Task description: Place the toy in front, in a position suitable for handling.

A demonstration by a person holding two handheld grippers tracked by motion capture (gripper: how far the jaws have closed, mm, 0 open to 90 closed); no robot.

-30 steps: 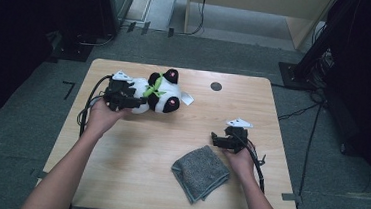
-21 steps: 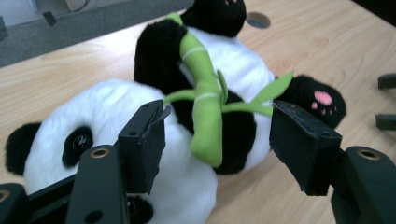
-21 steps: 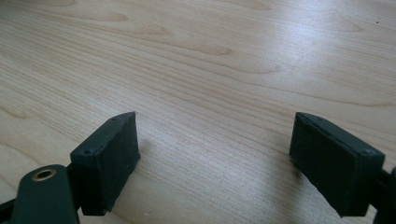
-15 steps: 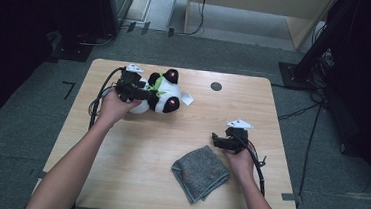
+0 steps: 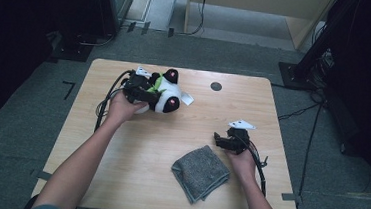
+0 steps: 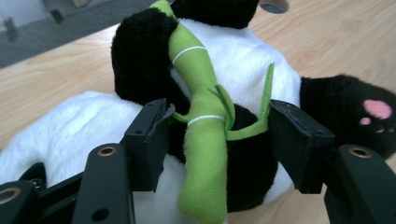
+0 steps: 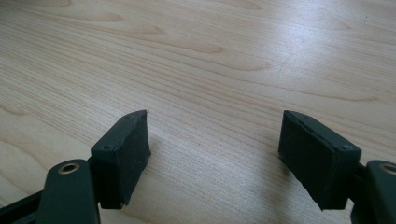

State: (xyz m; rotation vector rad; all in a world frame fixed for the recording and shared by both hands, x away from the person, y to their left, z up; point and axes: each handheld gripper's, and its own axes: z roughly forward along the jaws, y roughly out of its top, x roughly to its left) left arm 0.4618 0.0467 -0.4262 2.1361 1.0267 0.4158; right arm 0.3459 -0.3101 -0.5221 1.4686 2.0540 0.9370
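A black-and-white panda plush [image 5: 168, 94] with a green bamboo stalk lies at the back left of the wooden table [image 5: 273, 116]. My left gripper [image 5: 149, 95] is at its left side. In the left gripper view the jaws have just been closing. The pads now press on the panda plush [image 6: 243, 60] from both sides, with its black arm and the bamboo stalk [image 6: 203, 140] between them. My right gripper [image 5: 219, 139] rests low over bare table at the right. It is open with nothing between its pads [image 7: 126, 149], though its jaws have just been closing a little. A folded grey cloth [image 5: 200, 172] lies just left of and nearer than it.
A small dark round hole [image 5: 216, 86] sits in the tabletop behind centre. Black cables [image 5: 106, 101] trail from the left gripper toward the left edge. Dark equipment and a wooden cabinet [image 5: 251, 4] stand on the floor beyond the table.
My left hand has moved right and farther back along the table, bringing its gripper onto the panda plush. The right hand and the grey cloth have stayed put.
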